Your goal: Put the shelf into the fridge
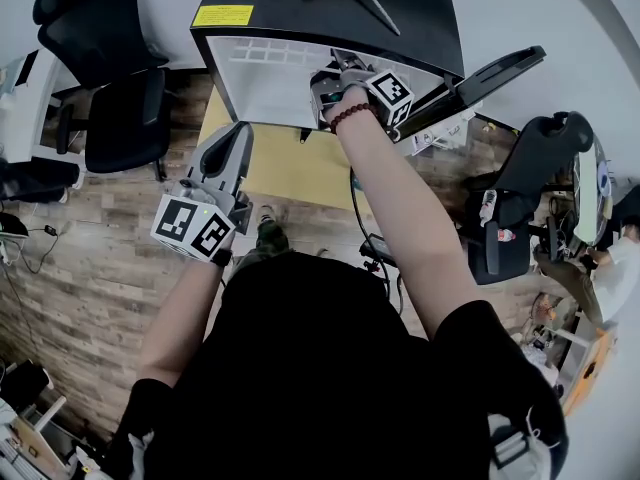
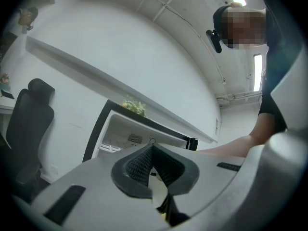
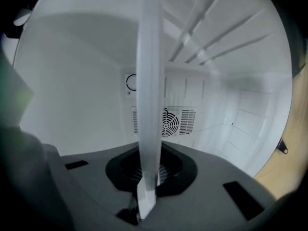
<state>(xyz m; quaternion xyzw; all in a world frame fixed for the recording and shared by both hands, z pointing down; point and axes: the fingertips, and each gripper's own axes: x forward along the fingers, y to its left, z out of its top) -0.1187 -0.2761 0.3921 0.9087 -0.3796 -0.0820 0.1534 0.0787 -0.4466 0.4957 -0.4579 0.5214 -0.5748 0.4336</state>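
The small fridge [image 1: 270,78] has a black top and an open white inside. My right gripper [image 1: 335,76] reaches into it, shut on the shelf [image 3: 149,81], a thin translucent white panel. In the right gripper view the shelf shows edge-on, running up from the right gripper [image 3: 147,177] toward the fridge's back wall with its round fan grille [image 3: 169,123]. In the head view I cannot make out the shelf. My left gripper [image 1: 235,136] hangs below and left of the fridge, apart from it, shut with nothing in it. In the left gripper view the left gripper [image 2: 152,150] points at the open fridge [image 2: 122,131].
The fridge door [image 1: 490,76] stands open to the right. The fridge sits on a yellow surface [image 1: 290,173] above a wooden floor [image 1: 90,258]. A black office chair [image 1: 115,78] stands at the left, and another black chair [image 1: 530,193] at the right.
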